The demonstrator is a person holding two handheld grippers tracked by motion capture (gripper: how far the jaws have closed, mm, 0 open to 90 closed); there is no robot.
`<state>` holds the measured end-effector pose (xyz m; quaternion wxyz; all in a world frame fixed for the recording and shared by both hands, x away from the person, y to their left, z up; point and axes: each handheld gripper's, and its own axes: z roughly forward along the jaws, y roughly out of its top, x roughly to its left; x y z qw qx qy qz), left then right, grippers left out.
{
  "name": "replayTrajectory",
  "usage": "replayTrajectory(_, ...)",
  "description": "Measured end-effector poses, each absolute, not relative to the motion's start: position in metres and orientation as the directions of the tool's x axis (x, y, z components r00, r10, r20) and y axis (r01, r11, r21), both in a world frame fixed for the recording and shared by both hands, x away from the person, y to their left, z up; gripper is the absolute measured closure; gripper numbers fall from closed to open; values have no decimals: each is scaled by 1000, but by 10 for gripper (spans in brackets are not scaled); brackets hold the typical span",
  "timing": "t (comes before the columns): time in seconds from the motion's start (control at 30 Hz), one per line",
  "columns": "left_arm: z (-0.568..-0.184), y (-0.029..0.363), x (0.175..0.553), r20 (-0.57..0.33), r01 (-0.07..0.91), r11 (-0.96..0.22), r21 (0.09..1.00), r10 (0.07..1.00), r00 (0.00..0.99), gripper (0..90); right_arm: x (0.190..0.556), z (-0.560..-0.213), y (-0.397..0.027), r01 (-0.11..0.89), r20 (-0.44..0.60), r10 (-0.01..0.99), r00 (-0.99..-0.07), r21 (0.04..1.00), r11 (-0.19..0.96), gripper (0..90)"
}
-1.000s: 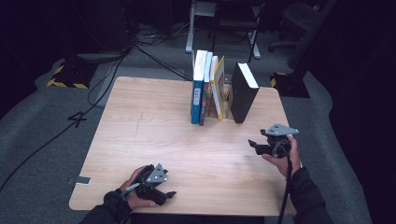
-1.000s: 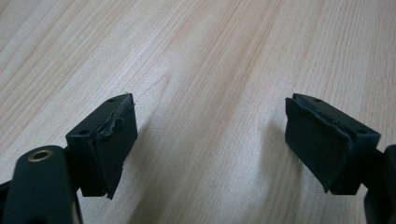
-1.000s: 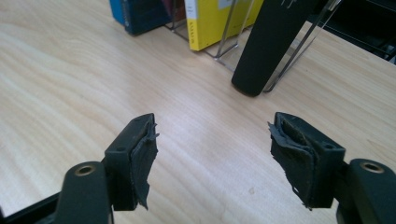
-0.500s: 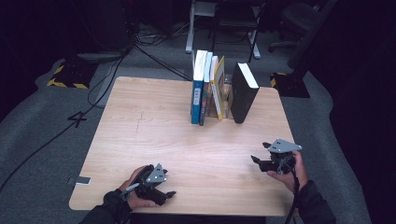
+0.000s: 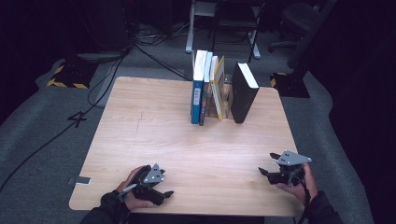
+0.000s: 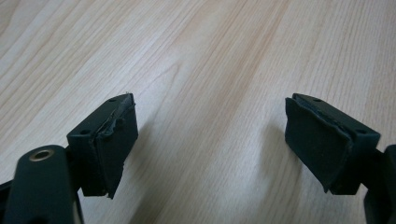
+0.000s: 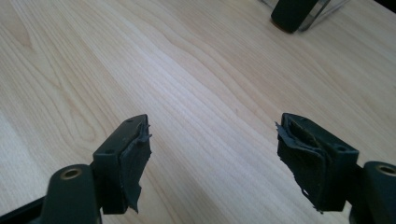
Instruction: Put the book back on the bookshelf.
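Fingers (image 6: 112, 144) of left gripper (image 6: 210, 140) spread wide, bare wood between the pads, nothing held. Same on right gripper (image 7: 215, 158): torn pads (image 7: 303, 163) well apart, empty. Low in the high view, left gripper (image 5: 156, 186) near the bottom edge left of centre, right gripper (image 5: 275, 172) at lower right, both over the wooden table (image 5: 154, 121). Upper centre: row of upright books (image 5: 208, 88), black book (image 5: 244, 91) leaning at its right end.

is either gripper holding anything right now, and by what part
Nothing is held. The left gripper and the right gripper both have their jaws wide apart over the bare table.
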<state>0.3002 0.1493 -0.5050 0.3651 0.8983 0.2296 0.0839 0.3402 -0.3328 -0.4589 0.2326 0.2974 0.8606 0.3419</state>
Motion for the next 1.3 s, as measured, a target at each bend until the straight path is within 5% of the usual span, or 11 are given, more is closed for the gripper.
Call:
replayTrajectory(0.73,-505,153,299,-16,364,-621,694,491,871,174,318,-504,-390,501,-4,757,-653,747,436,235)
replayTrajectory(1.3,-505,154,301,-18,364,-620,695,491,871,173,319,-505,-389,509,-5,765,-644,744,434,210)
